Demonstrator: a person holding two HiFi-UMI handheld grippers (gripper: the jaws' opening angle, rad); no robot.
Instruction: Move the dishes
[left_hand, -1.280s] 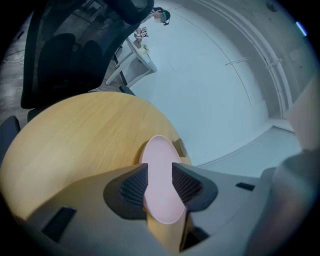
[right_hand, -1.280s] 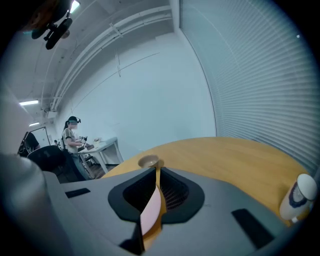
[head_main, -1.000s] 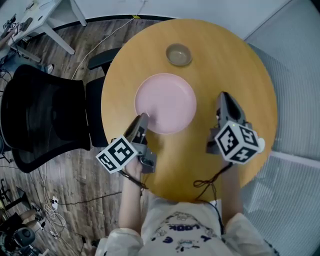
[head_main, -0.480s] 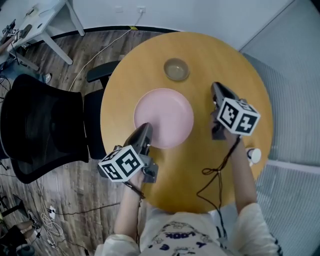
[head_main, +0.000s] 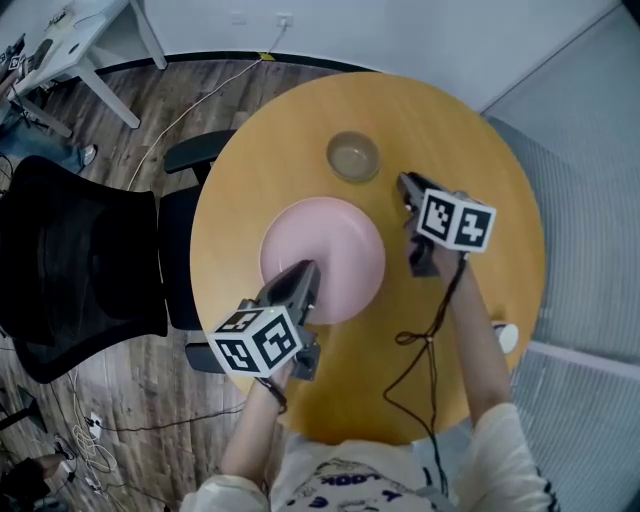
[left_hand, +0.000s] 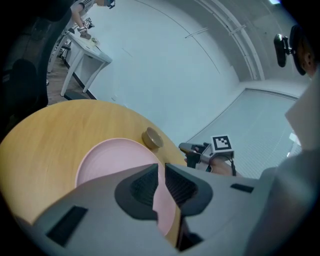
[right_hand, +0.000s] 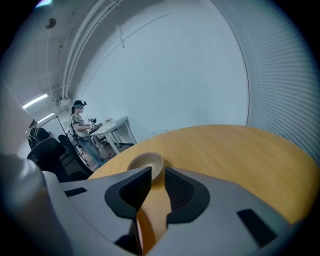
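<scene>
The left tool (head_main: 306, 272) clamps the near rim of the pink plate (head_main: 335, 235) on the round tabletop (head_main: 480, 150). The right tool (head_main: 405, 183), whose jaws have just been opening to a narrow gap with nothing between them, points at the small bowl (head_main: 353, 156) nearby.

The left gripper (head_main: 306, 274), clamped on the round pink plate (head_main: 325, 240), covers that plate's near rim in the head view, and its grey jaws hide the near part in its own view. The right gripper (right_hand: 157, 173), its jaws having just been opening with nothing between them, screens the near rim of the small tan bowl (right_hand: 145, 162). The left edge cuts the black office chair (head_main: 70, 260), the bottom edge the person's printed shirt (head_main: 350, 478). A small white thing (head_main: 507, 337) at the round wooden table's (head_main: 480, 150) edge sits half hidden behind the right forearm (head_main: 472, 318).
</scene>
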